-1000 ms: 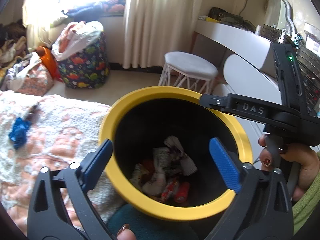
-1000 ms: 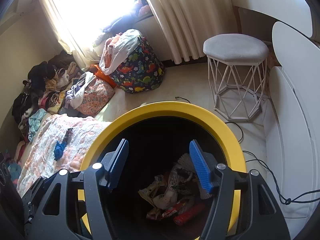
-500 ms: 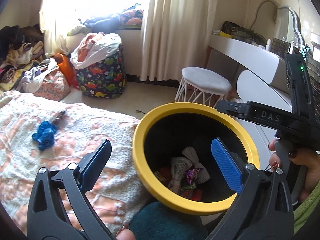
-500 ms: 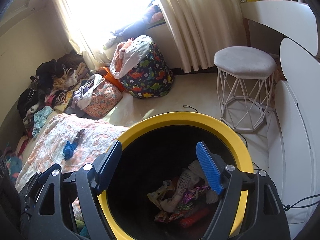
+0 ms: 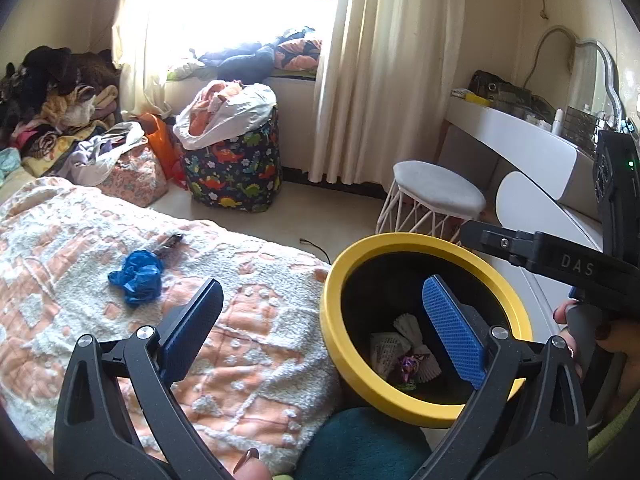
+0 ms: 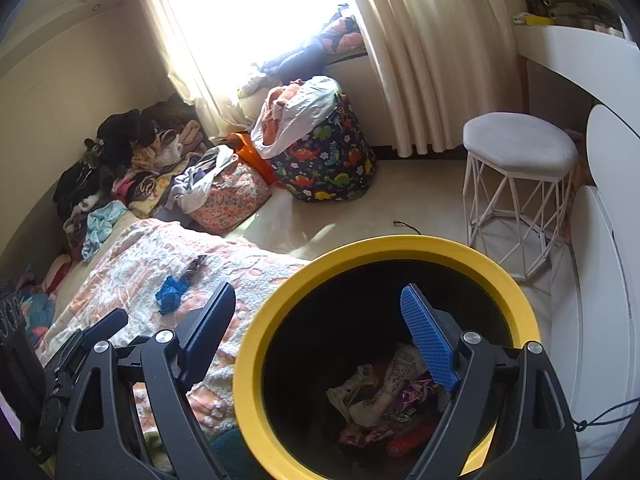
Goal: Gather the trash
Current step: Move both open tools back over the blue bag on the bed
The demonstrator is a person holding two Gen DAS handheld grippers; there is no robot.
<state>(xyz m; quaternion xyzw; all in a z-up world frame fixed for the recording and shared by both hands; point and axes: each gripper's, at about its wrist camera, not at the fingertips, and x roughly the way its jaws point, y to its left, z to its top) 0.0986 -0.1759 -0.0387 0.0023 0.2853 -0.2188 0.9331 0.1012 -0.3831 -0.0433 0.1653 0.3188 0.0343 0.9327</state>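
Observation:
A black bin with a yellow rim stands beside the bed, with several crumpled wrappers at its bottom. A crumpled blue piece of trash lies on the orange-and-white blanket, with a small dark item just beyond it. My left gripper hangs open over the blanket's edge and the bin, holding nothing. My right gripper hovers above the bin. Its jaws are opening and nothing is between them. A hand holds the right gripper's handle.
A white wire-legged stool and a white desk stand to the right of the bin. A dinosaur-print hamper, bags and piles of clothes line the far side under the curtained window. A thin cable lies on the floor.
Both grippers rose and swung left, so the bin slid right and lower in both views. More of the blanket with the blue piece shows. The right jaws spread wider.

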